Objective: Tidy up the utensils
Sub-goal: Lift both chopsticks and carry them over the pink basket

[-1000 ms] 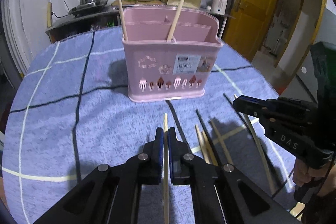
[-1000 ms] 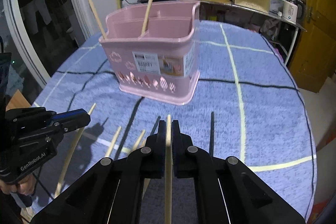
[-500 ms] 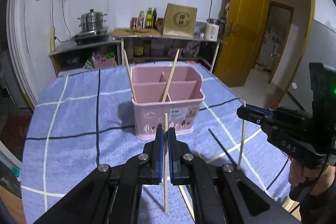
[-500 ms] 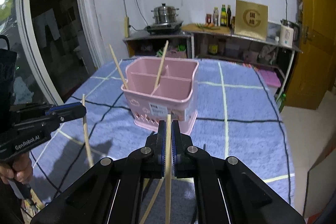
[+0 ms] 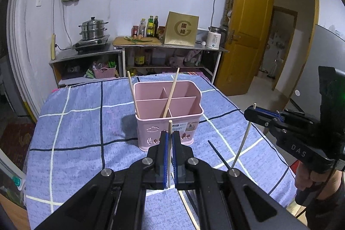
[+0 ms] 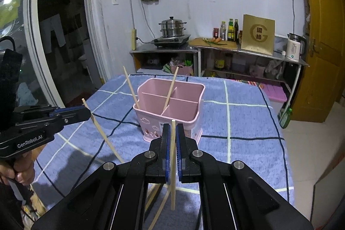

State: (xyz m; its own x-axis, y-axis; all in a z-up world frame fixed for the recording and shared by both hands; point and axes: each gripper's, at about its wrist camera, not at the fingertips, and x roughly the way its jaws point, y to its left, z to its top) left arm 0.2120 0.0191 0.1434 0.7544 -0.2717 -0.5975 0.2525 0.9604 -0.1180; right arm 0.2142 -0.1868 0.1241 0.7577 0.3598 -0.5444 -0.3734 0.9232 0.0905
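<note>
A pink divided utensil basket [image 5: 170, 115] [image 6: 172, 109] stands mid-table with two wooden chopsticks [image 5: 172, 94] leaning in it. My left gripper [image 5: 170, 137] is shut on a wooden chopstick [image 5: 170, 152], held upright above the table in front of the basket; it also shows in the right wrist view [image 6: 86, 110]. My right gripper [image 6: 172, 133] is shut on another wooden chopstick [image 6: 173, 165], also lifted; it also shows in the left wrist view [image 5: 250, 111]. A black chopstick [image 5: 218, 154] and more wooden ones [image 6: 159, 208] lie on the cloth below.
The table carries a blue checked cloth [image 5: 75, 133]. Behind it stands a metal shelf with a steamer pot [image 5: 93, 28], bottles [image 5: 151, 26], a gold box [image 5: 182, 28] and a kettle [image 5: 214, 38]. A yellow door [image 5: 248, 31] stands at the right.
Both grippers have lifted up and back from the table, each carrying its chopstick. The basket now looks farther away and is seen from above.
</note>
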